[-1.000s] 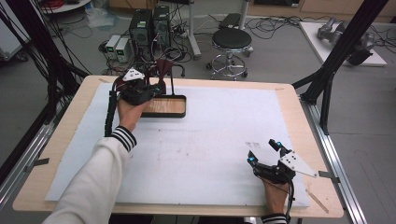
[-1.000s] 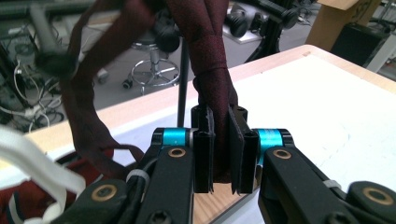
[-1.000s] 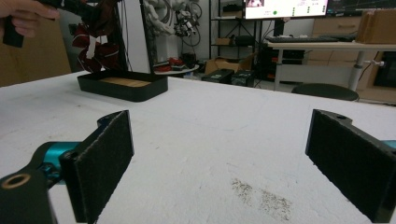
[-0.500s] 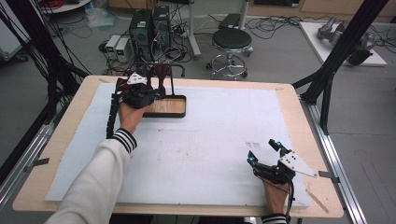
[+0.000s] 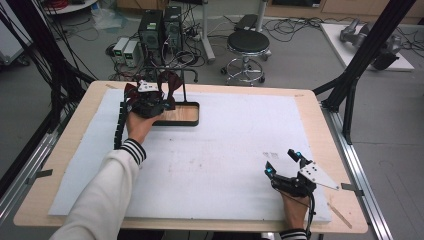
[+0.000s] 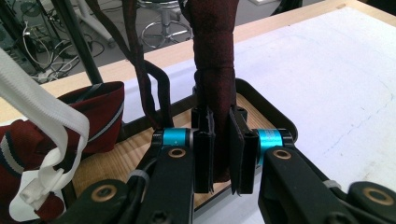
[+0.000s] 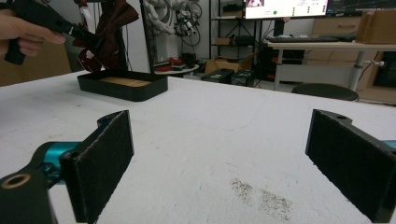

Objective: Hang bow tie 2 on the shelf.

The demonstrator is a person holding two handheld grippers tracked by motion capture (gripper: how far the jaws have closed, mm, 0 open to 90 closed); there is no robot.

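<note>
Our left gripper [image 6: 219, 154] clamps a dark red cloth strip [image 6: 215, 60] hanging over the black tray [image 5: 192, 116] at the counter's [image 5: 75, 130] far left. Our right gripper [image 7: 219, 163] rests wide apart, near right.

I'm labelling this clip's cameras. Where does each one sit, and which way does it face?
High view: above the person's side, looking forward and down on the table; both forearms and the left hand-held gripper show.
Left gripper view: rides the left hand-held gripper, looking along its jaws clamped on dark red fabric over the black tray.
Right gripper view: rides the right hand-held gripper, low over the table, jaws apart.
Shared: all three show the tray.
</note>
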